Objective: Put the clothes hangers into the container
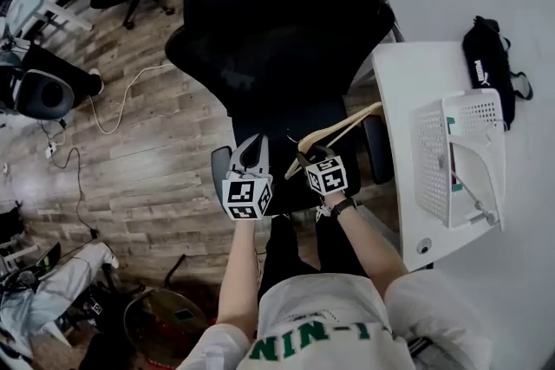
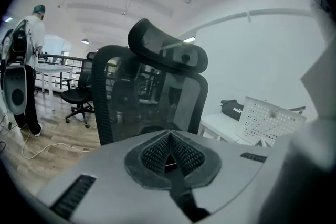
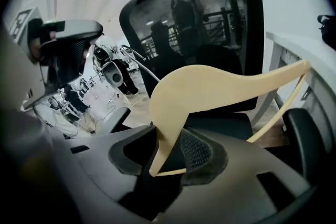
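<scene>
Clothes hanger [image 1: 340,129] of pale wood hangs in the air over the seat of the black office chair [image 1: 277,22]. It is pinched at one shoulder end by the right gripper [image 1: 310,153], whose jaws are clamped on it. Its far arm reaches out toward the white table [image 1: 408,74]. In the right gripper view the clothes hanger [image 3: 210,86] sits between the pads near their root, so the hold looks off-centre and the long free end may swing.

The left gripper [image 1: 251,143] is just beside it, jaws closed together on nothing.

The step in hand looks like the carry to the container [image 1: 429,160], a white perforated basket lying on the table to the right, well apart from the hanger. Swinging right, the free end should go over the table edge and the chair armrest, then enter the basket's open side lengthwise. A black bag [image 1: 490,65] lies behind the basket; the rest of the tabletop leaves room.
</scene>
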A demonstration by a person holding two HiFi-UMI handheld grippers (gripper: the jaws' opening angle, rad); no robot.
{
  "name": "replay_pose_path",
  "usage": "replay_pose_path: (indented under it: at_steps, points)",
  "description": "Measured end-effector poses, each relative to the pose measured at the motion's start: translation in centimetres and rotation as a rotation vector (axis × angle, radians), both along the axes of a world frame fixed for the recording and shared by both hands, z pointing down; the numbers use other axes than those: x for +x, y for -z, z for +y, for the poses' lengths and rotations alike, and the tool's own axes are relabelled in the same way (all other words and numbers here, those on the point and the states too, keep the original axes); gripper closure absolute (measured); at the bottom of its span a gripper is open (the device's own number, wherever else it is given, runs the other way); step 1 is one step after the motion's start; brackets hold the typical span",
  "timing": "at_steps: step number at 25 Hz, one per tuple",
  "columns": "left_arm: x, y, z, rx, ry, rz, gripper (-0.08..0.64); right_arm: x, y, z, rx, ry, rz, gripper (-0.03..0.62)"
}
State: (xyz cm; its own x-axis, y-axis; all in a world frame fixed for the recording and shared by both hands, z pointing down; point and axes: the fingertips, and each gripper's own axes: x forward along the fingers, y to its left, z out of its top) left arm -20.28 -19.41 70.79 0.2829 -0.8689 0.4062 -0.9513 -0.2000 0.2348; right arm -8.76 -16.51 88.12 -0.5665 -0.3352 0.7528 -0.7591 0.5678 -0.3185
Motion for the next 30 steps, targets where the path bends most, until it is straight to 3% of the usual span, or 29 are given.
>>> replay_pose_path:
  at_steps: [5,10,20,30]
  points:
    - [0.9,5.8,1.4,0.039,0.017,-0.011,0.549,0.5,9.5,1.1,0.063,0.013,-0.102,0.426]
    - [0.6,11.6,2.6,0.093,0.037,-0.033,0.549,0.5,17.6,1.2,0.195,0.091,-0.104,0.428]
    - [0.7,20.2,3.7,0.196,0.036,-0.079,0.549,2.0,31.8,0.7,0.458,0.126,-0.119,0.428]
    - [6.3,28.3,0.4,0.321,-0.067,-0.065,0.549,8.0,43.3,-3.1,0.642,0.064,-0.104,0.428]
